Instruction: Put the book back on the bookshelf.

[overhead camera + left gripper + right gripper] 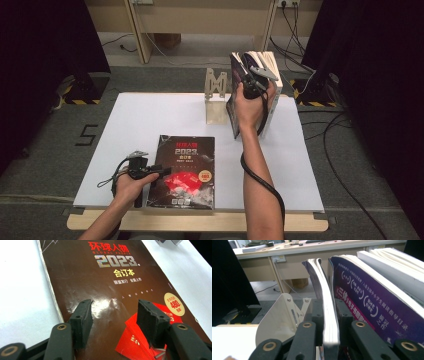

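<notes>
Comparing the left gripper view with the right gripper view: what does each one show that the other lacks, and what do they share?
Left gripper view: a dark brown magazine with "2023" on its cover lying flat, the left gripper open above it.

Right gripper view: the right gripper shut on a thin upright book with white page edges, beside a purple-covered book and a cream metal bookend.

Shared: the white tabletop.

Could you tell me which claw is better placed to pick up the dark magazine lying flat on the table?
Left. The left claw is open right over the flat magazine, while the right claw is shut on a thin upright book by the bookend.
</notes>
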The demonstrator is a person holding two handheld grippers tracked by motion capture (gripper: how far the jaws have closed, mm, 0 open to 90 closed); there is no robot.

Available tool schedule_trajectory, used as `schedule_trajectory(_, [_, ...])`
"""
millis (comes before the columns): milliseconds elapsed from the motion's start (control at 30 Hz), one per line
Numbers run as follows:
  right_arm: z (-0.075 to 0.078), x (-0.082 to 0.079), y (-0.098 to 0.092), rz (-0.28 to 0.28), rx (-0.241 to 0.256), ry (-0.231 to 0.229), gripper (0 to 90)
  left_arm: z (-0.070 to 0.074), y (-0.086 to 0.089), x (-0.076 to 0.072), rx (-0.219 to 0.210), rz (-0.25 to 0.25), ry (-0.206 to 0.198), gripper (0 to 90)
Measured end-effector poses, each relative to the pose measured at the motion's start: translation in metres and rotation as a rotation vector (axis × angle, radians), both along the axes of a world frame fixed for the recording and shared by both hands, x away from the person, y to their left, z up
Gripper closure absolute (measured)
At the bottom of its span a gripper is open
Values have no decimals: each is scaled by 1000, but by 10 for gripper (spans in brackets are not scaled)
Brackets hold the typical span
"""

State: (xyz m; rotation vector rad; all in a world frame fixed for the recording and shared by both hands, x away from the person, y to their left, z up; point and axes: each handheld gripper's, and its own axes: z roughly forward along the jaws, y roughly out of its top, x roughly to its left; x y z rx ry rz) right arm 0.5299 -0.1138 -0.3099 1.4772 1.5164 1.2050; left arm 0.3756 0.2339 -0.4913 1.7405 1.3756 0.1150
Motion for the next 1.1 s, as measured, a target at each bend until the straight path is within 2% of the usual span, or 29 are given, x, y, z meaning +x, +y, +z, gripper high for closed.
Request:
schedule_trajectory(567, [10,-2,-9,22,5,31,739,0,0,0,-1,0,-1,451])
schedule_trajectory(733, [12,1,-10,24,11,67,724,0,0,0,1,-1,0,450])
schedule_trajectory(867, [15,4,-13,20,14,103,756,0,0,0,1,-2,0,450])
schedule_trajectory(1100, [21,6,-14,14,-14,159,838,0,0,0,0,-2,0,450])
